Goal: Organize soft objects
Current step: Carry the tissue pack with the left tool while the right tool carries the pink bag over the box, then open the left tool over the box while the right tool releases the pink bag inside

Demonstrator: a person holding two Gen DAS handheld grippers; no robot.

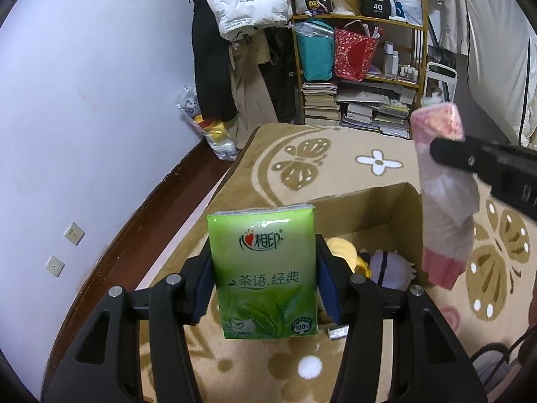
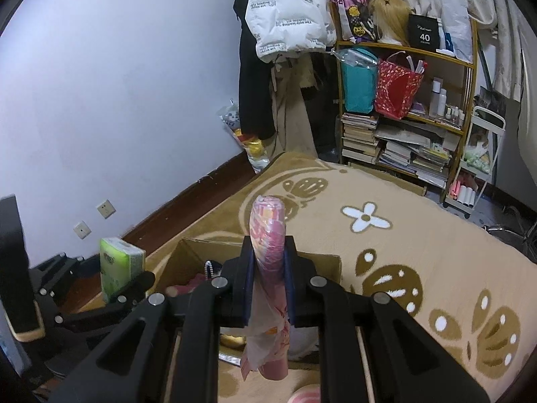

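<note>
Our left gripper (image 1: 265,275) holds its jaws clamped on the sides of an upright green tissue pack (image 1: 263,272), raised in the air. Our right gripper (image 2: 268,275), to its right, pinches a rolled pink towel (image 2: 268,252) between closed jaws, also aloft.

A beige rug (image 1: 352,141) with brown butterflies and a white flower (image 2: 366,217) covers the floor. Behind it stands a wooden shelf (image 2: 406,50) — a blonde wig (image 2: 391,11) and a black box (image 2: 423,35) on top, a teal bag (image 2: 358,82) and a red bag (image 2: 397,90) below, bottles (image 2: 438,97) to their right, stacked books (image 2: 396,152) at the bottom. A white jacket (image 2: 287,10) hangs over dark coats (image 2: 253,77). Two sockets (image 2: 94,218) sit low on the wall — a white cart (image 2: 476,164) stands right of the shelf.
</note>
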